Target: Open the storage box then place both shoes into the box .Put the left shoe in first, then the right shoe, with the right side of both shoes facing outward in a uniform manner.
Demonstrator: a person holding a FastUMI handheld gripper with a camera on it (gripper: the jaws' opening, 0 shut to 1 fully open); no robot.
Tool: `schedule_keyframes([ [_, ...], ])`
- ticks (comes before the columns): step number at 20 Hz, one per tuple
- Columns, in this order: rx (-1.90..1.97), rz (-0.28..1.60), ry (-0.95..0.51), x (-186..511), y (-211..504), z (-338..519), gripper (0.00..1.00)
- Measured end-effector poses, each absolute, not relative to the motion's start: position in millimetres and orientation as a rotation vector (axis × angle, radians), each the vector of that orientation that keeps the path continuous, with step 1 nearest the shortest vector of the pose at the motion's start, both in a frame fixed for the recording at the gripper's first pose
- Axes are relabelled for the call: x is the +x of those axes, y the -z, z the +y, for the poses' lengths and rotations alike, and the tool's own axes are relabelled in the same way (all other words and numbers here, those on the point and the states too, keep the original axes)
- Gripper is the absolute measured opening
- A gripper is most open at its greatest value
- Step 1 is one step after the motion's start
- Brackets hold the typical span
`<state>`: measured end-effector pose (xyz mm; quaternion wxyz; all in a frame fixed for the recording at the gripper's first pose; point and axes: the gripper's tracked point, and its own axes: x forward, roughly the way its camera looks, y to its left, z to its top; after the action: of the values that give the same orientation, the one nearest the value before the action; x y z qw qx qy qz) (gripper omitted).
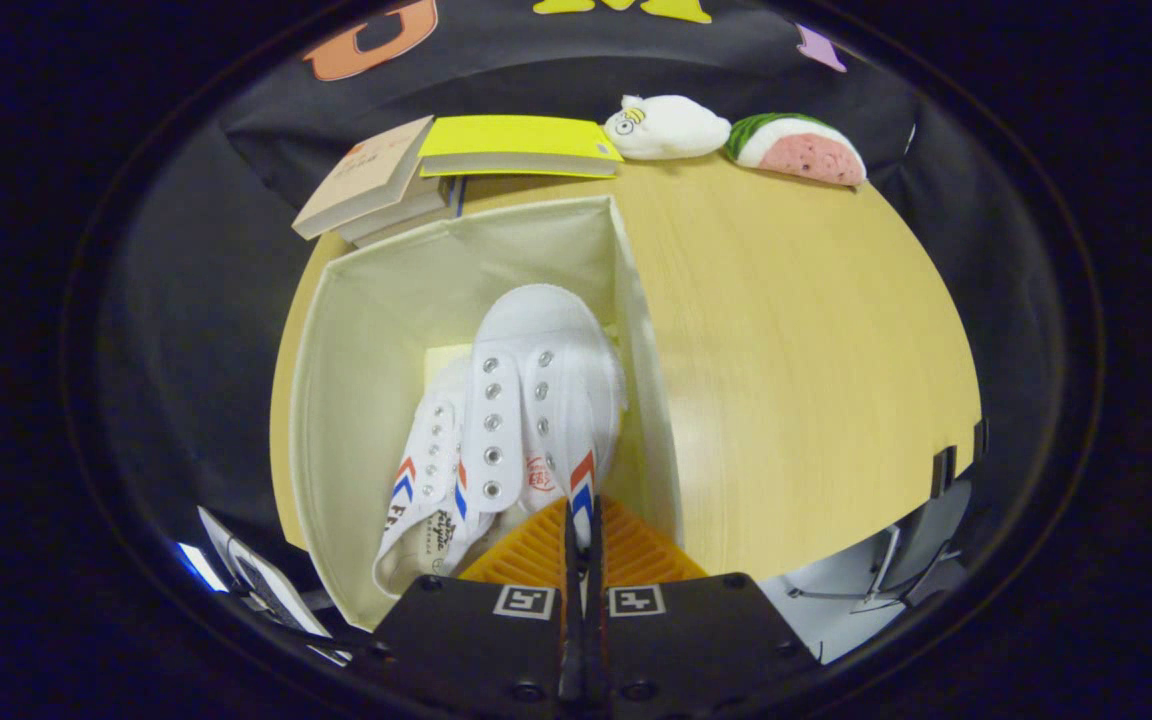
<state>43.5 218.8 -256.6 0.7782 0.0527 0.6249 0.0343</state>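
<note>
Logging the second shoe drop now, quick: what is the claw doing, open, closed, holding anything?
Claw: closed, pinching the side of the upper white shoe inside the storage box.

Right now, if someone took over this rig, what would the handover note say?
Gripper: jaws closed thin on the side wall of the upper white canvas shoe, at its red and blue chevron stripes.
Things: the open cream fabric storage box sits on the round wooden table. A second white canvas shoe lies under and beside the upper one, both inside the box.
Done: box opened, first shoe placed, second shoe lowered in.
Left: release the upper shoe, withdraw, check both face the same way. I cannot tell which shoe is left or right.
</note>
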Motion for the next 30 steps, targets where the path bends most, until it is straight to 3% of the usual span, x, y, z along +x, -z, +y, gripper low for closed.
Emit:
schedule_keyframes([
  [2, 0.110, 1.352, -0.082, 44.4, 257.6, 222.9, 0.12],
  [6, 0.071, 1.284, -0.111, 48.3, 242.5, 229.1, 0.36],
  [7, 0.073, 1.256, -0.118, 49.1, 235.5, 229.9, 0.47],
  [12, -0.008, 1.051, -0.116, 59.5, 188.8, 215.0, 0.82],
  [18, 0.037, 0.740, -0.095, 60.4, 115.6, 189.4, 0.83],
  [21, 0.084, 0.603, -0.069, 57.3, 88.1, 172.8, 1.00],
  [30, 0.074, 0.350, 0.018, 23.5, 48.8, 134.6, 0.99],
])
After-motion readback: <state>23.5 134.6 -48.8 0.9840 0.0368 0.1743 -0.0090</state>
